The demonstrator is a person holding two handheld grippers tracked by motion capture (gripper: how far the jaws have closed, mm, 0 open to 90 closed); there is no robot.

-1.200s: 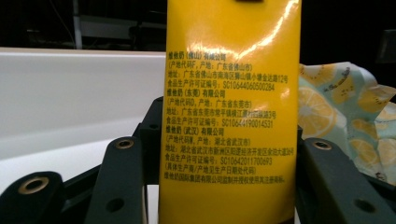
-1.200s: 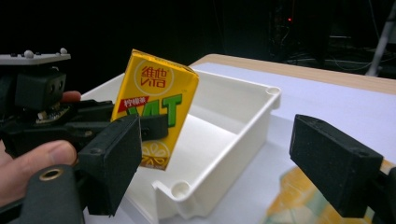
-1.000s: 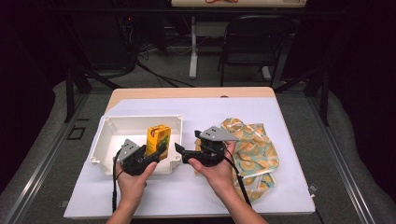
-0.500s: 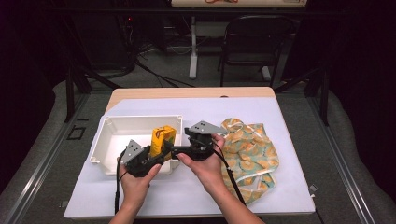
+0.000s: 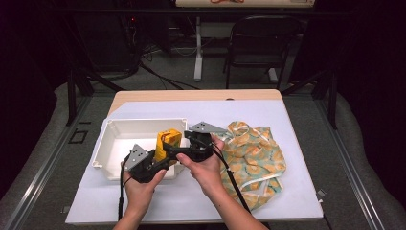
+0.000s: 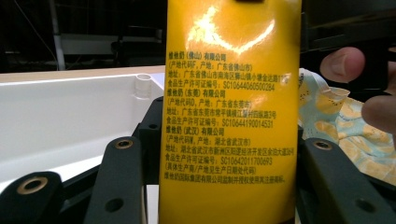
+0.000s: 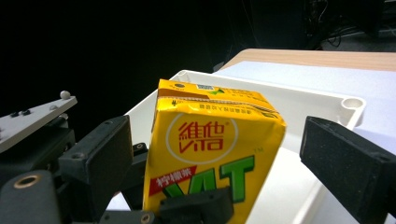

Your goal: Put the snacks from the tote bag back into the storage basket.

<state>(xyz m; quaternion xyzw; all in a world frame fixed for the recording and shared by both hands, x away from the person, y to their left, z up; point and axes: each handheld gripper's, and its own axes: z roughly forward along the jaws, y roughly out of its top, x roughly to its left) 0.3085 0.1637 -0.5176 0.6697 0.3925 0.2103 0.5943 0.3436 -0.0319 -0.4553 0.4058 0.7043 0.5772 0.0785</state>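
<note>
A yellow drink carton (image 5: 168, 136) with a red logo (image 7: 210, 154) and small black print (image 6: 229, 116) is held a little tilted over the near right corner of the white tray (image 5: 143, 122). My left gripper (image 5: 163, 157) comes from the lower left and is shut on the carton's lower part (image 6: 224, 154). My right gripper (image 5: 171, 145) reaches in from the right. Its jaws have just been opening and now stand wide on either side of the carton (image 7: 219, 140), with gaps between the pads and the carton.
The tray (image 7: 345, 105) is shallow with raised walls (image 6: 70, 107). A crumpled cloth printed with orange fruit (image 5: 253, 153) lies right of the tray (image 6: 336, 121). A chair and a table leg stand beyond the far edge.
My right gripper has moved left from beside the cloth to the carton, and its jaws now flank it. The left gripper has kept its grip and place.
</note>
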